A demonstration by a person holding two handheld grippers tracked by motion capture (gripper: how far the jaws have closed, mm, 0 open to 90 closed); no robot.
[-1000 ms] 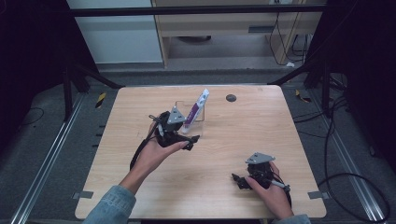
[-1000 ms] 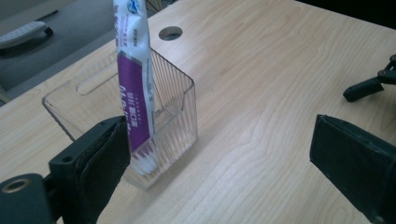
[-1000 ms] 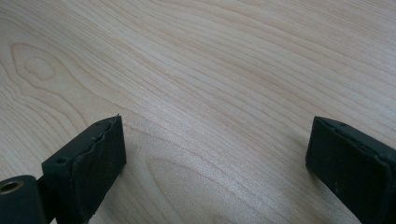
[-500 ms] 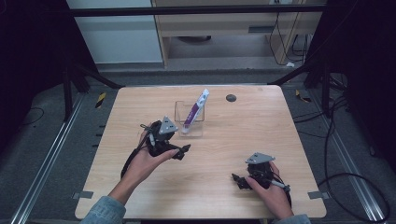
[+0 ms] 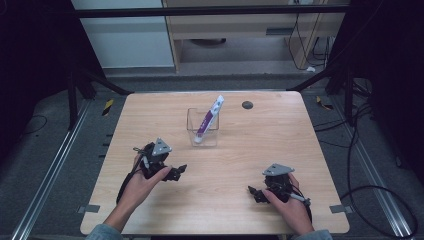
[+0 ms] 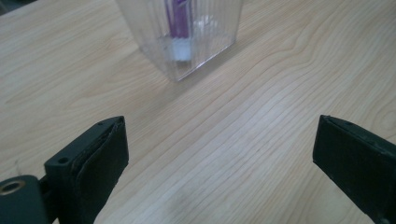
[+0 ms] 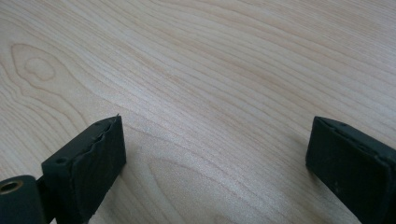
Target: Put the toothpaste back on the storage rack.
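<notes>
A clear plastic box (image 5: 203, 127) is standing on the wooden table (image 5: 310, 145), and it is the thing to find everything else by. A purple and white tube (image 5: 209, 119) is sitting inside the box, leaning so that its top is sticking out over the far right side of the rim and its white cap is resting down on the bottom. In the left gripper view the clear plastic box (image 6: 187, 42) is showing its ribbed wall, with the purple and white tube (image 6: 177, 23) glowing through it. The left gripper (image 5: 172, 172) is lying near the box, on the side closer to the person and a bit to the left, with a hand (image 5: 140, 182) wrapped around it. Its jaws are standing wide apart and holding nothing, with bare wood between them, and they are pointing toward the box without touching it. The right gripper (image 5: 256, 192) is sitting well apart from the box, closer to the person and off to the right, with the other hand (image 5: 292, 207) holding it. Its jaws are wide apart too, holding nothing, with just bare table (image 7: 210, 84) under them. A small dark round spot (image 5: 247, 104) is sitting on the table beyond the box, a little to the right
</notes>
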